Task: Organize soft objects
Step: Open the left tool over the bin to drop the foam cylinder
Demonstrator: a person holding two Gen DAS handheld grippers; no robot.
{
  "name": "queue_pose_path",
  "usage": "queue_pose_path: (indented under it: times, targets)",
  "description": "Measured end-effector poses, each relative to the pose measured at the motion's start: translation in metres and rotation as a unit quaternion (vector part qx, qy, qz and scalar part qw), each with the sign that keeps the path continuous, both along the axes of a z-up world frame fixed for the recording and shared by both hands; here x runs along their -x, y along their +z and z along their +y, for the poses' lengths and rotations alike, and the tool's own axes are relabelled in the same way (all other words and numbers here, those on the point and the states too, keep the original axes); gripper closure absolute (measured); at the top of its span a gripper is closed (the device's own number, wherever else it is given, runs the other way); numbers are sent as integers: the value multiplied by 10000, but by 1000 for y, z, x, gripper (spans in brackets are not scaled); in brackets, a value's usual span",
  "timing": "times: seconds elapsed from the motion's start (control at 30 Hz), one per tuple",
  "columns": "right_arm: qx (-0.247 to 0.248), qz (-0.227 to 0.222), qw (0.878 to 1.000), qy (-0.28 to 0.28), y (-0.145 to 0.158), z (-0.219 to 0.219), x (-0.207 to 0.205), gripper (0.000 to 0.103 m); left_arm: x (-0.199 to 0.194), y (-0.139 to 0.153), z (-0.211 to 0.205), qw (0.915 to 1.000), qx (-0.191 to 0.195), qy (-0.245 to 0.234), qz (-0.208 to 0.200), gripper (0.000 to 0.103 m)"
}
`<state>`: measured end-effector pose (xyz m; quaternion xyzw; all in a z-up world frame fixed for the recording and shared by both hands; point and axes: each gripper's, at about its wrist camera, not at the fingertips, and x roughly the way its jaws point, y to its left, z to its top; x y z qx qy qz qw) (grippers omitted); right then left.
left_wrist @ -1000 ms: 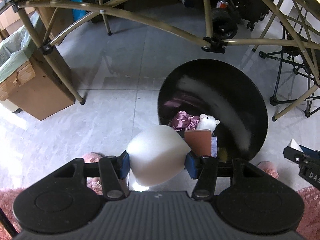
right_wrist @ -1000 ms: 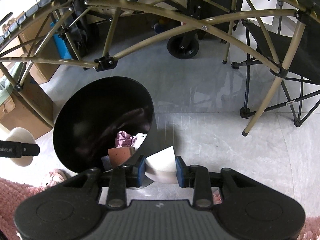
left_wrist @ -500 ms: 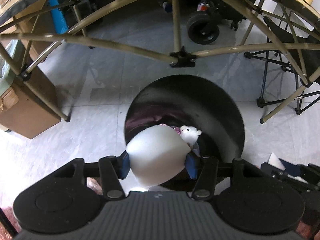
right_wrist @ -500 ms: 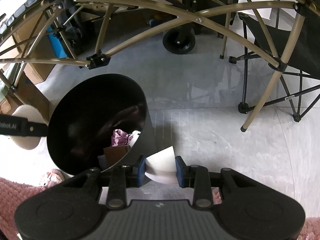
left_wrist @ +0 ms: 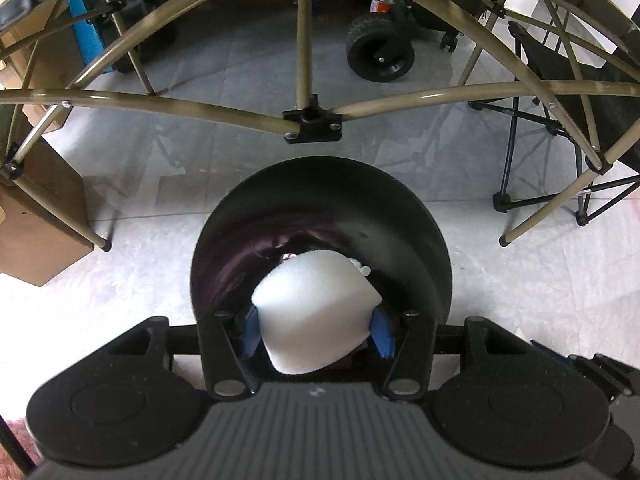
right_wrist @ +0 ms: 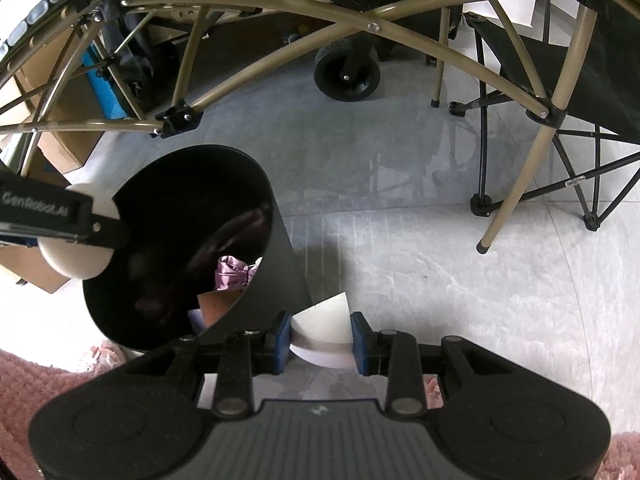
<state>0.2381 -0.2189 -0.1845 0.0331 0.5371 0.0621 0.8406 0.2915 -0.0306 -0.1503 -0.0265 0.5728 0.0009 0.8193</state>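
Observation:
My left gripper (left_wrist: pixel 315 330) is shut on a rounded white foam piece (left_wrist: pixel 316 308) and hangs right over the mouth of the black round bin (left_wrist: pixel 320 184). The foam hides most of what lies in the bin. In the right wrist view the same left gripper (right_wrist: pixel 60 216) and its white foam piece (right_wrist: pixel 76 258) sit at the bin's (right_wrist: pixel 276 272) left rim. Inside lie a purple shiny cloth (right_wrist: pixel 232 274) and a brown flat piece (right_wrist: pixel 218 306). My right gripper (right_wrist: pixel 320 338) is shut on a white foam wedge (right_wrist: pixel 322 328), just right of the bin and low over the floor.
Tan folding frame tubes (left_wrist: pixel 312 120) arch over the grey tiled floor (right_wrist: pixel 420 240). A cardboard box (left_wrist: pixel 36 216) stands at the left, a black folding chair (right_wrist: pixel 580 92) at the right, a wheeled cart (left_wrist: pixel 380 54) behind. A pink fluffy rug (right_wrist: pixel 36 380) lies at the near edge.
My left gripper carried the white foam piece from the bin's left side to directly over its mouth. The right gripper with its wedge stayed where it was.

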Motion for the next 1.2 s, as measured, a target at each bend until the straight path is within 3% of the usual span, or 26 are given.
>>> queue_pose_path:
  times: [0.87, 0.9, 1.03, 1.2]
  targets:
    - [24, 10, 10000, -55, -3, -4, 0, 73, -17, -11, -23, 9998, 74, -32, 187, 45]
    - [27, 9, 10000, -58, -3, -4, 1, 73, -17, -11, -23, 9997, 77, -31, 211, 40]
    - [24, -6, 10000, -60, -2, -3, 1, 73, -17, -11, -22, 9996, 43, 24, 277, 1]
    - [18, -19, 10000, -59, -2, -3, 2, 73, -18, -15, -19, 9990, 11, 89, 447, 0]
